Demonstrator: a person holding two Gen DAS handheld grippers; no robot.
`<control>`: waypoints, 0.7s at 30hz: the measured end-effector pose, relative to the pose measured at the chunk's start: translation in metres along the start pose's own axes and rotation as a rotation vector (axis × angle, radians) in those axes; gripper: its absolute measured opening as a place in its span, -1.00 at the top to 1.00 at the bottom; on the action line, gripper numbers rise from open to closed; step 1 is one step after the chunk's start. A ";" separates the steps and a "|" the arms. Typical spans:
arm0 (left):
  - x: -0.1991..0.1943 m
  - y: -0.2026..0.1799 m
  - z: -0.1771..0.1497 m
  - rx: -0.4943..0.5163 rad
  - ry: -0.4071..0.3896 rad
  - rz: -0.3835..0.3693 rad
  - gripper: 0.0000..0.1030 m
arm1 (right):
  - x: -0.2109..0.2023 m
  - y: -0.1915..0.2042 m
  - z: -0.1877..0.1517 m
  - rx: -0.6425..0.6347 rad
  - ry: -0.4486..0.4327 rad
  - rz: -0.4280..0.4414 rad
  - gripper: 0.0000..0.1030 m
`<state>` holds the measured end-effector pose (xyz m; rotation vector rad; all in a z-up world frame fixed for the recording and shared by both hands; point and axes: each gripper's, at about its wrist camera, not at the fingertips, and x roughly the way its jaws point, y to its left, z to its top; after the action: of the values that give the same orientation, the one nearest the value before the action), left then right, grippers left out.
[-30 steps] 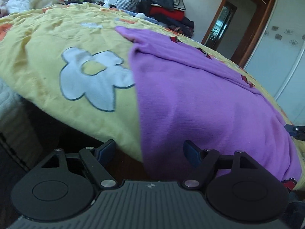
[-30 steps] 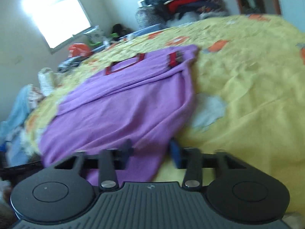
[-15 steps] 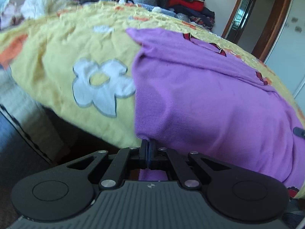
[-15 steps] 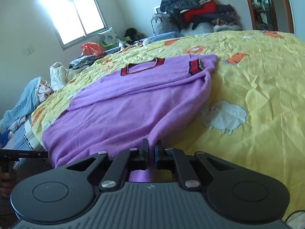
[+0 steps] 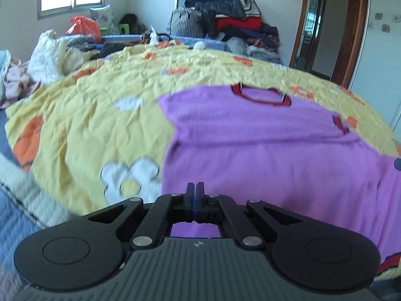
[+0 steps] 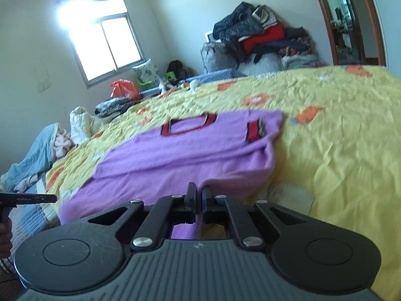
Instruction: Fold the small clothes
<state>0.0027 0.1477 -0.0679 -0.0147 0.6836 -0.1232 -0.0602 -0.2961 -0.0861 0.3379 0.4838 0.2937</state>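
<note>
A yellow bedspread [image 5: 82, 125] carries one purple sweater [image 5: 263, 145]; two grippers, left gripper [image 5: 195, 194] and right gripper [image 6: 197, 195], each pinch its near hem.

purple sweater [image 5: 263, 155] with red-and-black collar and cuff trim, lying flat ahead of my tongs on the yellow bedspread [image 5: 100, 115]; its near hem corners are lifted, pinched between both pairs of fingers.

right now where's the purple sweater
The purple sweater lies spread on the yellow bedspread, filling the left wrist view's right half; its near hem is pinched by the left gripper and right gripper.
</note>
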 end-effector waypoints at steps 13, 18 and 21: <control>0.030 0.044 -0.015 -0.090 -0.042 -0.182 -0.35 | 0.008 -0.057 0.011 0.099 0.075 0.014 0.91; 0.046 0.065 -0.081 -0.078 -0.025 -0.230 -0.48 | 0.008 -0.052 -0.017 0.165 0.117 0.058 0.85; 0.064 0.069 -0.106 -0.138 -0.005 -0.290 -0.48 | 0.010 -0.050 -0.028 0.201 0.132 0.062 0.60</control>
<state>-0.0073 0.2111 -0.1939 -0.2475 0.6807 -0.3539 -0.0562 -0.3308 -0.1325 0.5326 0.6355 0.3294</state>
